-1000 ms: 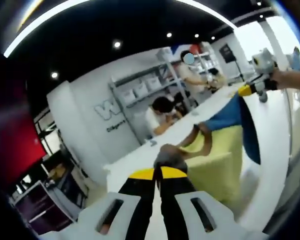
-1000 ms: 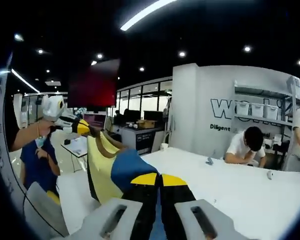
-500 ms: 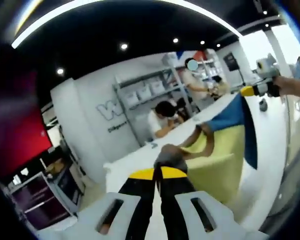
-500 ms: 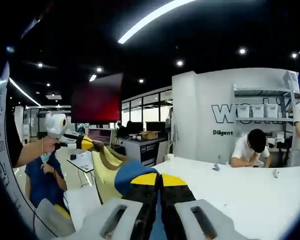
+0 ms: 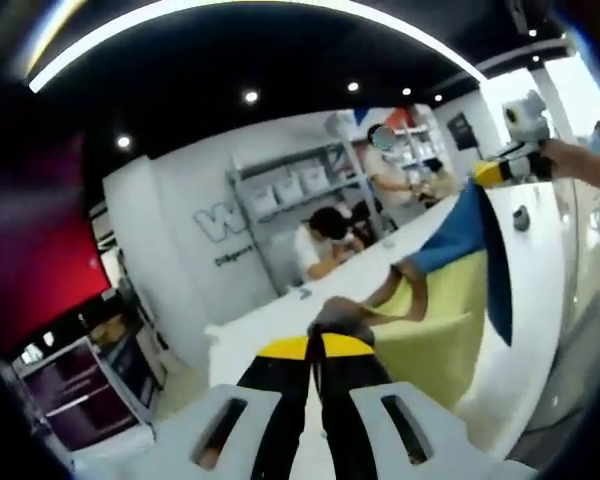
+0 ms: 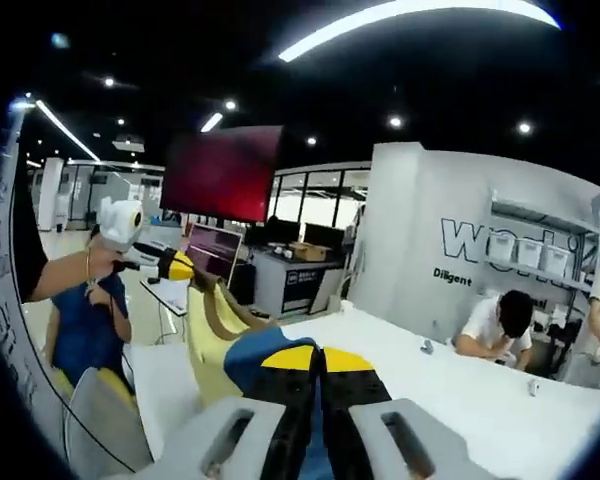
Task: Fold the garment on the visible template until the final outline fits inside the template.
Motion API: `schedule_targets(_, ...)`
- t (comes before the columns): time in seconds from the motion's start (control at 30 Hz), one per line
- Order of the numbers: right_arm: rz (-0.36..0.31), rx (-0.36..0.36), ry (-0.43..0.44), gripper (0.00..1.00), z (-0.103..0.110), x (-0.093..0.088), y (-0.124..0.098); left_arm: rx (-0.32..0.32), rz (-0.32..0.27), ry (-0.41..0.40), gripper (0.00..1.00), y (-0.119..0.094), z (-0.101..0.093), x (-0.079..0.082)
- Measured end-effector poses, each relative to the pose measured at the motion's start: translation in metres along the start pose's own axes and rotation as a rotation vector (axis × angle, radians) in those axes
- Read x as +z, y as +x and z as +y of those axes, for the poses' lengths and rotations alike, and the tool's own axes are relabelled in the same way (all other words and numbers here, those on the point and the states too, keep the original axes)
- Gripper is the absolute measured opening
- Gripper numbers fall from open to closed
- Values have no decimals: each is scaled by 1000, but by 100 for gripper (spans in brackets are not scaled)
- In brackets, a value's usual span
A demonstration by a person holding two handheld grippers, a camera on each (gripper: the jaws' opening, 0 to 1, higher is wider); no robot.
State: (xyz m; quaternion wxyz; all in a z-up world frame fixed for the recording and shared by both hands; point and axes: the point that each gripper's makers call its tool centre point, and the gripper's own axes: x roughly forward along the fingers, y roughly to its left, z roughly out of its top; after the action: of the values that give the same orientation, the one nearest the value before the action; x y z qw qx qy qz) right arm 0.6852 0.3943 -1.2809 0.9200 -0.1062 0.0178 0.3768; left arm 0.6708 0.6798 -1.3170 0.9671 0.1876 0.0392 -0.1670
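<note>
You are holding the garment up in the air above the white table, stretched between your two grippers, so the step in hand seems to be the lifting and spreading before the cloth is laid down. The left gripper is pressing its jaws together on a bunched grey-brown part of the garment, right at the yellow tips. In the left gripper view the yellow panel is hanging down toward the table and the blue panel is running up to the right gripper, far at the upper right, which is pinching that blue edge. In the right gripper view the right gripper is closing its jaws on the blue cloth, and the yellow part is stretching away to the left gripper at the far left. I cannot see the template in these pictures, so I cannot tell how the garment is lying against it. The folding itself is not yet begun, in my judgement. For the next move you are needing to bring both grippers down together, keeping the cloth tight between them, and to place it flat on the table where the template is. People are sitting and standing at the far side of the table, near the shelves.
</note>
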Motion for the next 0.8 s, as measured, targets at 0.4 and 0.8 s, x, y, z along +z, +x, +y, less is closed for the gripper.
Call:
schedule_targets(0.4, 5, -8, -20, 0, 8, 11, -29, 20, -34, 24, 5, -27, 5, 15)
schedule_targets(0.8, -96, -44, -13, 0, 6, 54, -72, 31, -163, 40, 5, -61, 11, 68)
